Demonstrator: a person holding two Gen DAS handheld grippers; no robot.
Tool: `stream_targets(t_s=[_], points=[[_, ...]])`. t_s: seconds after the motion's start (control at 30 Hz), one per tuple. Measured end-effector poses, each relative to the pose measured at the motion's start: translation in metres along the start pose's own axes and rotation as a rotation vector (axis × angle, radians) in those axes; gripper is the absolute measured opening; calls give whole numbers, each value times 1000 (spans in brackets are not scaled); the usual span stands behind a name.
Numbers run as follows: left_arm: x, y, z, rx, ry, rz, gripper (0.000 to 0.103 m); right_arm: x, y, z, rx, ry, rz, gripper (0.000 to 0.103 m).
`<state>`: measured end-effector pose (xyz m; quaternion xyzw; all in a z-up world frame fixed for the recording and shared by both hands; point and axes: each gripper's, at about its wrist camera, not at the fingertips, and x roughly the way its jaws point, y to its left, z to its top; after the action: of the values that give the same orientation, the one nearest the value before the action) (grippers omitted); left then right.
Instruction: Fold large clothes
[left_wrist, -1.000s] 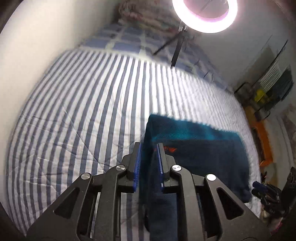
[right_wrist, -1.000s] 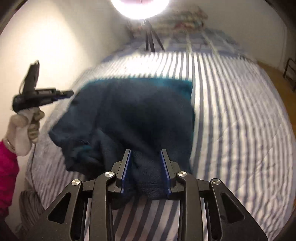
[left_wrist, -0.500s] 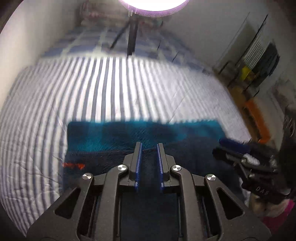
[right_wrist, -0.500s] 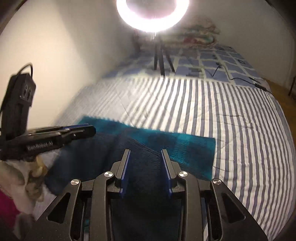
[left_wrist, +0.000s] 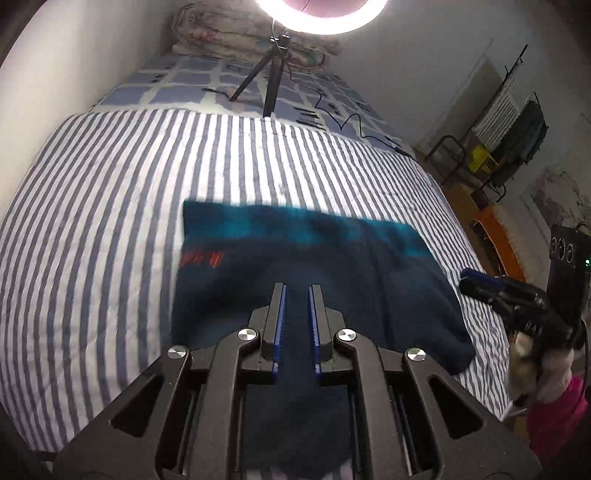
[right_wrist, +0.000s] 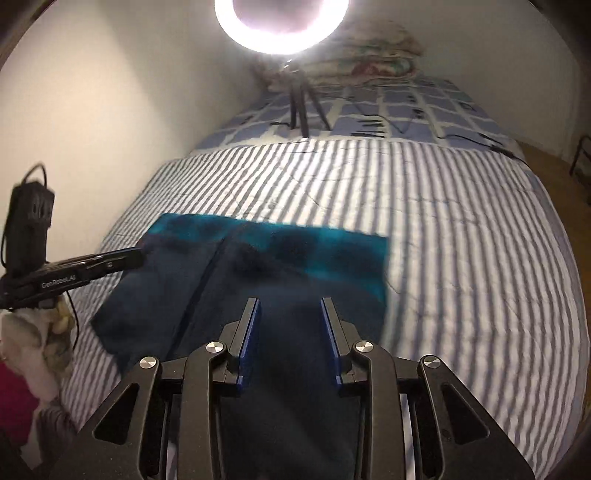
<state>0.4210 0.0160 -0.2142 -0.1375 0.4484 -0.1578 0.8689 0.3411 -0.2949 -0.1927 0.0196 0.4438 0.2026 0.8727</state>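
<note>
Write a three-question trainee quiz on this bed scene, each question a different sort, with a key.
1. True or false: the dark blue garment lies on a striped bedspread.
2. Which gripper's jaws stand wider apart? A) left gripper B) right gripper
3. Fill in: the small marking near the garment's left edge, in the left wrist view, is ____.

Key: 1 true. 2 B. 3 red; its detail is too blurred to read.
</note>
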Motion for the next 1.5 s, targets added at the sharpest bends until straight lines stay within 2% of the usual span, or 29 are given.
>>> stream_targets(t_s=[0.1,0.2,0.33,0.43,0.53,0.57,0.6,0.63,0.67,0.7,0.73,0.8,0.83,0.93,1.1,1.23,1.33,1.47,1.5], points=[[4,14,-18,-7,37,29,9,-12,-8,-25,11,28,-9,29],[16,34,-37,-84,98,2,9,-4,-14,-48,52,79,8,29],[18,42,-54,-55,101,-10,13,13,-14,-86,15,156,-49,29],[8,44,-54,-52,111,-13,13,4,-24,-94,60,171,-23,29],[-11,57,-62,-72,110,-68,14,-18,-19,-91,-16,168,-65,29],[-19,65,-62,-106,104,-95,18,-28,-19,-89,-30,145,-67,29],[-27,75,-62,-148,94,-125,31,-38,-21,-87,-35,113,-60,33],[-33,85,-61,-191,82,-160,53,-42,-23,-86,-36,90,-62,35],[-37,93,-60,-234,69,-193,64,-47,-27,-83,-33,57,-73,38],[-40,100,-58,-266,57,-217,76,-49,-33,-79,-23,22,-75,49],[-40,106,-56,-301,48,-246,76,-49,-37,-77,-10,-2,-67,64],[-34,119,-49,-376,55,-327,76,-46,-46,-74,39,-38,-23,76],[-28,126,-46,-415,65,-363,76,-42,-49,-72,59,-38,2,77],[-6,142,-41,-496,100,-414,76,-23,-59,-67,140,3,96,80],[20,157,-40,-571,128,-464,76,13,-73,-68,243,82,146,80],[34,163,-41,-589,142,-481,76,33,-77,-70,297,130,193,80],[40,159,-45,-561,153,-459,75,46,-79,-70,327,134,244,82],[51,141,-41,-488,182,-389,65,59,-78,-62,358,116,301,81],[54,138,-40,-484,187,-380,61,63,-76,-60,363,118,323,78]])
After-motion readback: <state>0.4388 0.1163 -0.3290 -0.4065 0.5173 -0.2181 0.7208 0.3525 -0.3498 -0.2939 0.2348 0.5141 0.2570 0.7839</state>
